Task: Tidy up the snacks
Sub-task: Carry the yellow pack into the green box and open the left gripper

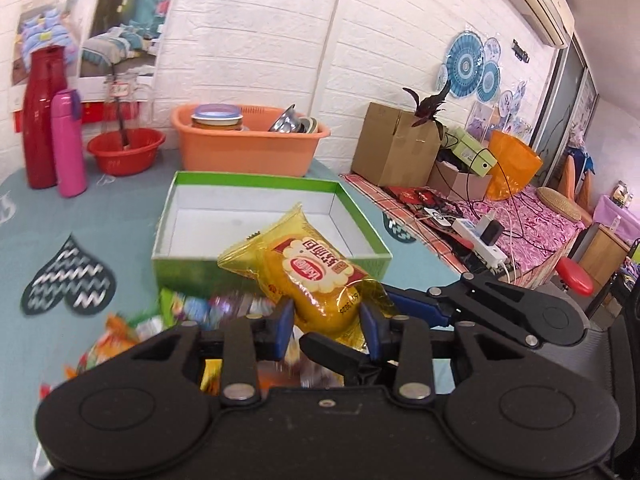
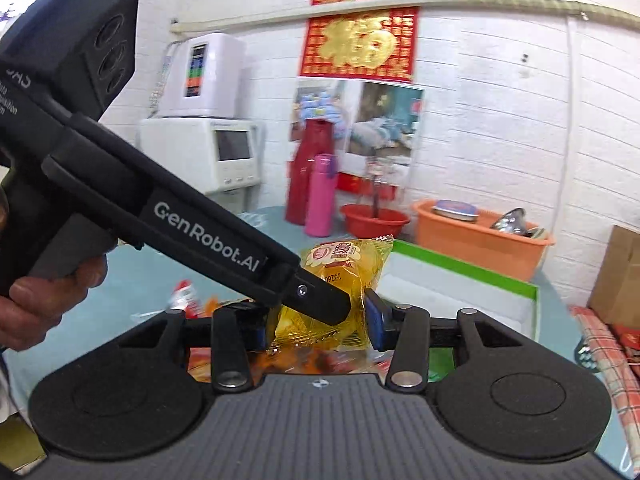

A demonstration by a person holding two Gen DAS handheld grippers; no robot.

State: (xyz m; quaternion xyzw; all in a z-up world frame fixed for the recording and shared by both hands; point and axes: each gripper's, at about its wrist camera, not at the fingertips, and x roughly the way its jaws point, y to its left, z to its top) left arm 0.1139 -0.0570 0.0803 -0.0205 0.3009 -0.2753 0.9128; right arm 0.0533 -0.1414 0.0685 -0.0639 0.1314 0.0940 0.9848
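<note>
Yellow, crinkly film wraps the snack packet, a plump cake-shaped lump with a red and white label, lifted clear of the teal surface. Both tools grip it. The left tool has its blue pads pressed into the packet's near end, and in the left view the packet juts up and away over the near wall of the green box. The right tool is clamped on the same packet from the other side, its pads denting the film.

The left view alone shows the box's white, bare inside, square and shallow, with the right tool's black arm coming in at the right. It also shows blurred, bright wrappers lying on the surface just before the box.

The right view alone shows the left tool's long black body crossing from the upper left, and the person's hand around its grip. Behind stand a white appliance, a tall red flask and a pink bottle side by side. An orange plastic basin holding metal bowls stands beyond the box.
</note>
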